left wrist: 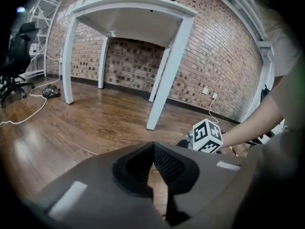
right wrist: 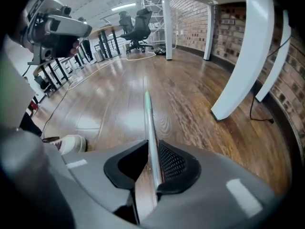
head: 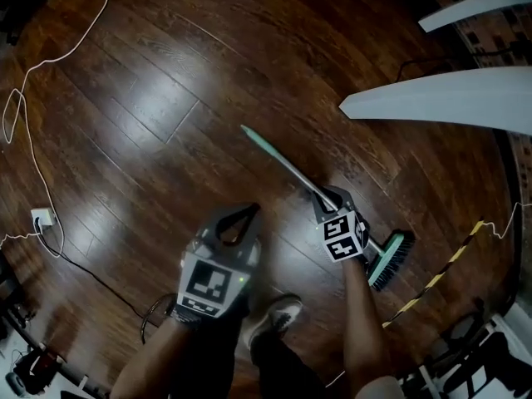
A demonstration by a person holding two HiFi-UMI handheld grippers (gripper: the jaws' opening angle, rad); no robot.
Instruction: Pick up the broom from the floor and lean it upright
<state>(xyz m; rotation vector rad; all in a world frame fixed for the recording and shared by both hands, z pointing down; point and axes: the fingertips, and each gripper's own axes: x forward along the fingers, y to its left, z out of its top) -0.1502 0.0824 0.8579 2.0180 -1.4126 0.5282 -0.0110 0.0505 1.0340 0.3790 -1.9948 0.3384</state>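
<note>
The broom lies flat on the wooden floor; its thin metal handle with a green tip [head: 283, 163] runs up-left from the green brush head [head: 391, 258]. My right gripper [head: 331, 196] points down over the handle near the brush end. In the right gripper view the handle [right wrist: 148, 113] passes between the jaws of the right gripper [right wrist: 151, 145]. It lies against the right pad with a gap on the left, so the jaws are open. My left gripper [head: 247, 210] hangs left of the broom, shut and empty, and its own view shows the left gripper [left wrist: 152, 147] holding nothing.
White table legs [head: 440, 98] stand at the upper right. A white cable [head: 33, 140] and a plug [head: 41, 217] lie at the left. A yellow-black striped strip [head: 440, 273] runs beside the brush. The person's shoe [head: 278, 312] is between the grippers. Office chairs [right wrist: 138, 25] stand far off.
</note>
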